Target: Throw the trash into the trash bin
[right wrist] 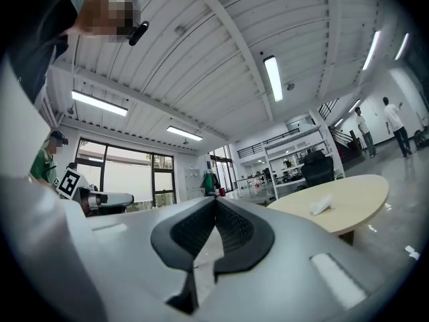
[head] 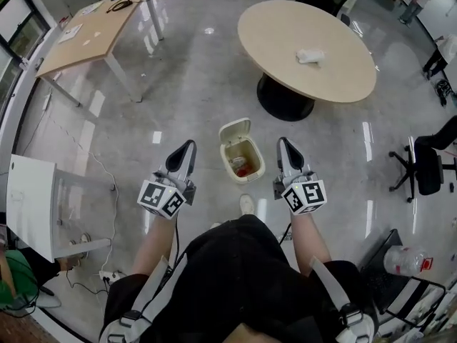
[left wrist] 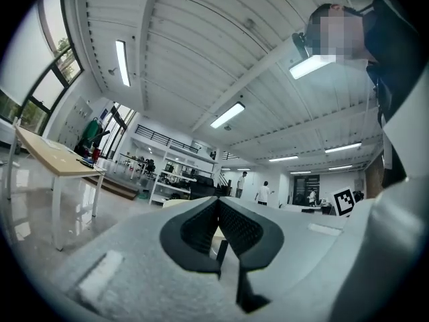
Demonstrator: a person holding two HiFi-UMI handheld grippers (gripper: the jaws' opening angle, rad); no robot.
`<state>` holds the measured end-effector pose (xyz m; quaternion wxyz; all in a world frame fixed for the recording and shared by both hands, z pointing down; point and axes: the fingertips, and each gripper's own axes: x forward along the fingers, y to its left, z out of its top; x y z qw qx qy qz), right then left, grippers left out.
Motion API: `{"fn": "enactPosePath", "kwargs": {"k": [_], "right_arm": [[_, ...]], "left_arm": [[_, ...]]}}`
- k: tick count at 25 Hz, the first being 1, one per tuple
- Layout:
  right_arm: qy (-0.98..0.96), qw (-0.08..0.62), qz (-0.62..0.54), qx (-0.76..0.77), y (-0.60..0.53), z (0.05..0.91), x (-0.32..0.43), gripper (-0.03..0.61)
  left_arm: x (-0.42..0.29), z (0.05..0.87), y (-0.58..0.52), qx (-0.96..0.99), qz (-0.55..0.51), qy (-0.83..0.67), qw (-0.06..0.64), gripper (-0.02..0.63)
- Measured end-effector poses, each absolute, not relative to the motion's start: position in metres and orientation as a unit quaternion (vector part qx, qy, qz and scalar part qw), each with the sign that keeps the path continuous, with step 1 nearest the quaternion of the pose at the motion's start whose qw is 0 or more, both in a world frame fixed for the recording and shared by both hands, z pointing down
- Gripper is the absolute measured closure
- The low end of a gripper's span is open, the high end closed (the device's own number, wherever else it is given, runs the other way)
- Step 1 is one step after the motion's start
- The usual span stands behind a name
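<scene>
A small cream trash bin [head: 260, 167] stands on the floor with its lid [head: 234, 129] flipped up; some trash [head: 240, 165] lies inside. My left gripper [head: 190, 143] hangs to the bin's left and my right gripper [head: 282, 141] to its right, both above the floor and pointing ahead. In the left gripper view the left gripper [left wrist: 216, 201] has its tips together with nothing between them. The right gripper [right wrist: 215, 200] is likewise shut and empty. A crumpled white paper [head: 310, 56] lies on the round table [head: 285, 27], and the same paper [right wrist: 322, 204] shows in the right gripper view.
A rectangular wooden desk [head: 93, 31] stands at the far left and a white cabinet [head: 32, 206] at the near left. A black office chair [head: 428, 164] is at the right, with a plastic bottle [head: 407, 261] below it. Cables [head: 107, 191] trail on the floor.
</scene>
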<state>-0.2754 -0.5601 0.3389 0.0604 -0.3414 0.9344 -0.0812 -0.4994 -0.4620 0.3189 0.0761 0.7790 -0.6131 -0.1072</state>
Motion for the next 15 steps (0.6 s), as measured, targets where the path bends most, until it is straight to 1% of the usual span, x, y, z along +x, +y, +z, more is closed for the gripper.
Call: {"fn": "enactPosePath", "kwargs": {"k": [9,15], "right_arm": [[0.912,0.058,-0.069,-0.400,-0.483,0.330,-0.245,0.572],[0.893,0.052,-0.071,-0.441,-0.474,0.331,-0.193,0.572]], "left_arm": [[-0.508,0.319,-0.411,0.802,-0.121,-0.578,0.087,0.612],[-0.492,0.311,-0.415,0.809,-0.131,-0.567,0.082,0.612]]}}
